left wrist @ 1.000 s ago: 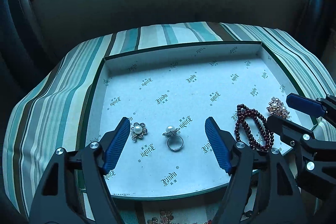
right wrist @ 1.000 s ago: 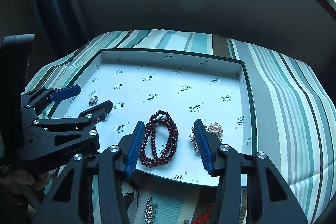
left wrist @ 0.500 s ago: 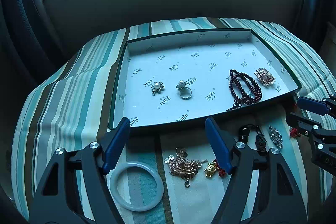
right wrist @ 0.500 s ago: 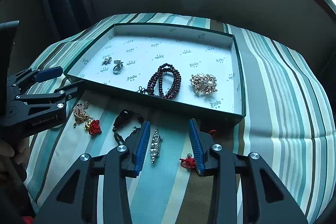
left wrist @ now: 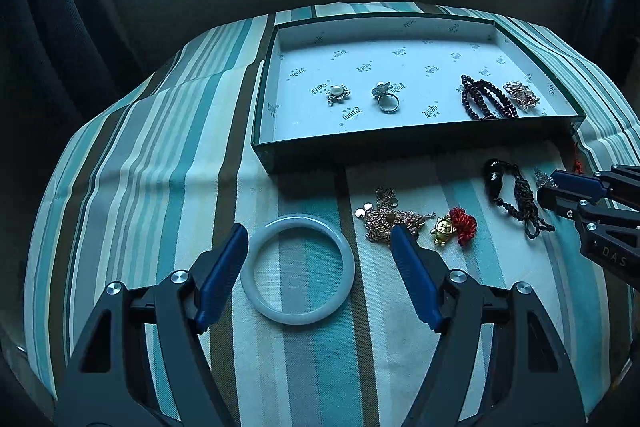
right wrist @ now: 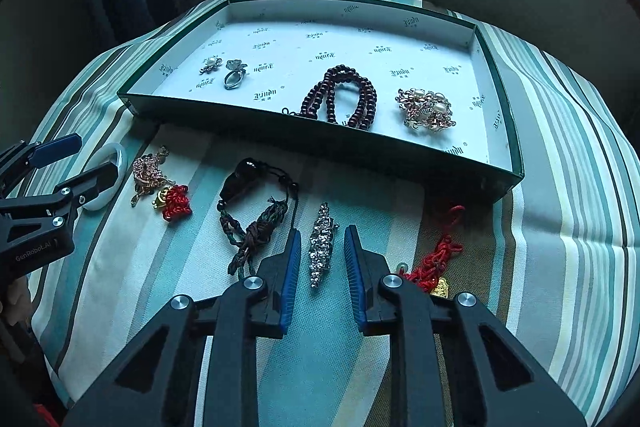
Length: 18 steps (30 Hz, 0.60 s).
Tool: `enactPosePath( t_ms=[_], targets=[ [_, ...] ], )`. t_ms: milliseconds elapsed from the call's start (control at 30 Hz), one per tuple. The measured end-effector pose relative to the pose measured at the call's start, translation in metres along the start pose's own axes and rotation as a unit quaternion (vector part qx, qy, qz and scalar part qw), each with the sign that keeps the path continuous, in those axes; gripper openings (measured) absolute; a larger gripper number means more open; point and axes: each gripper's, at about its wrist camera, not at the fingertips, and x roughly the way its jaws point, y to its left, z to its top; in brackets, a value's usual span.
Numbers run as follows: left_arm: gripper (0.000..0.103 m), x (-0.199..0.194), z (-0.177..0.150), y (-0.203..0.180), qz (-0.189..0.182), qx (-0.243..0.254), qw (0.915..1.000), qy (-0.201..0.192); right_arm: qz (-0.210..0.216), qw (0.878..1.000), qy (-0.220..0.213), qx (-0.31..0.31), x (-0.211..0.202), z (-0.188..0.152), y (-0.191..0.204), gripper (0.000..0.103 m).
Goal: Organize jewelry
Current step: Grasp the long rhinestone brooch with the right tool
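Both grippers have drawn back from over the shallow green-walled box with white printed lining (right wrist: 496,147) to the loose pieces lying in front of it on the teal-striped cloth of the tabletop (left wrist: 160,155). Right gripper (right wrist: 320,259) now hangs over the slim silver rhinestone clip (right wrist: 321,245), and its jaws have just been closing: they stand narrow, one blue pad on each long side of the clip, with a sliver of cloth visible on both sides, so nothing is gripped yet. Left gripper (left wrist: 316,267) has its jaws wide, straddling the pale white jade bangle (left wrist: 298,269), apart from it.

Inside the box already lie a small pearl flower brooch (right wrist: 211,63), a silver pearl ring (right wrist: 234,75), a dark red bead bracelet (right wrist: 344,99) and a rose-gold pearl cluster (right wrist: 426,109). Outside remain a black braided cord bracelet (right wrist: 256,211), a rose-gold chain tangle (right wrist: 148,171), a gold charm on a red knot (right wrist: 174,203) and a red knotted cord (right wrist: 436,259) to the clip's right.

The step looks like a pinch on the clip. To do it well, I'd say the pads should stay parallel to its long edges, come down until the tips touch the cloth, and close across its narrow middle, since a thin, flat piece can slip or tilt if caught near one end. Keeping clear of the braided cord's frayed tail on the left would avoid dragging it along.
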Motion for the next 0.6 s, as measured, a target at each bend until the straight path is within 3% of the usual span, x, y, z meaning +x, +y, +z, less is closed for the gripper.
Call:
enactPosePath(
  t_ms=[100,167,600],
  targets=[
    [0.074,0.0002,-0.0005,0.0005,0.000,0.000,1.0000,0.000,0.002,1.000,0.000,0.001,-0.0004,0.0007,-0.0011,0.020],
    [0.074,0.0010,-0.0004,0.0005,-0.001,0.000,1.0000,0.001,0.005,1.000,0.000,-0.001,-0.0013,0.0008,-0.0009,0.013],
    [0.074,0.0053,-0.0013,0.0009,-0.004,-0.003,0.9999,0.009,0.005,1.000,-0.006,-0.006,-0.0087,0.0003,-0.0008,0.012]
  ],
)
